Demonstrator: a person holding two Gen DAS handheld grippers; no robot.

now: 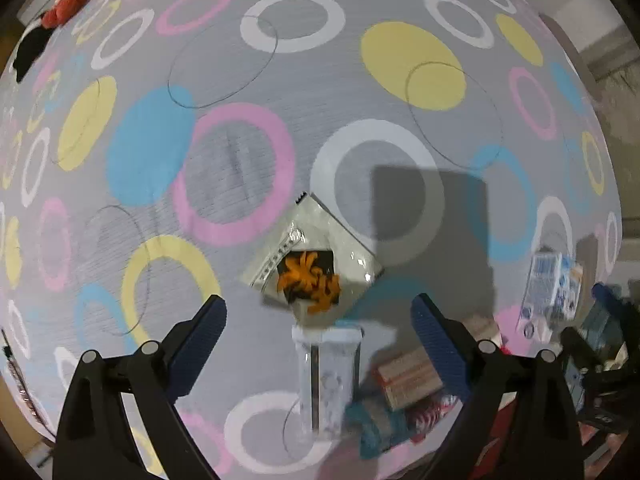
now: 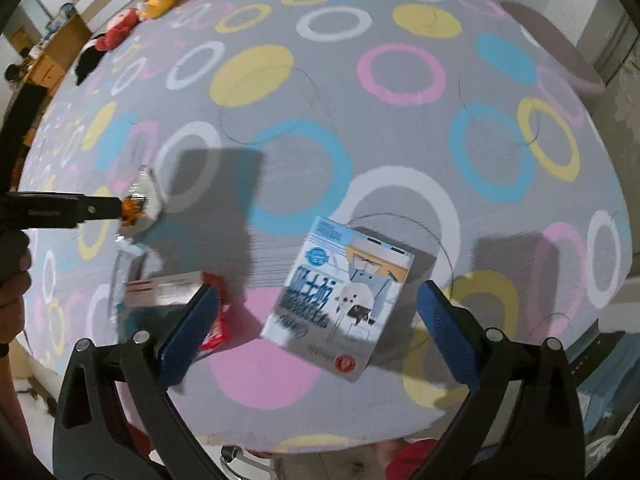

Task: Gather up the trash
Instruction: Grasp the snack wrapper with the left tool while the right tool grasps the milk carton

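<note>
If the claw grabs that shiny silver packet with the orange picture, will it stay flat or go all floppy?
Probably floppy. The silver packet looks like thin foil film with wrinkly, glinting creases, so it would likely bend and crinkle when squeezed. It lies flat with little bulge, so it seems light and maybe nearly empty. Its glossy skin might slip between the open left claw, so a firm pinch would help.
</note>
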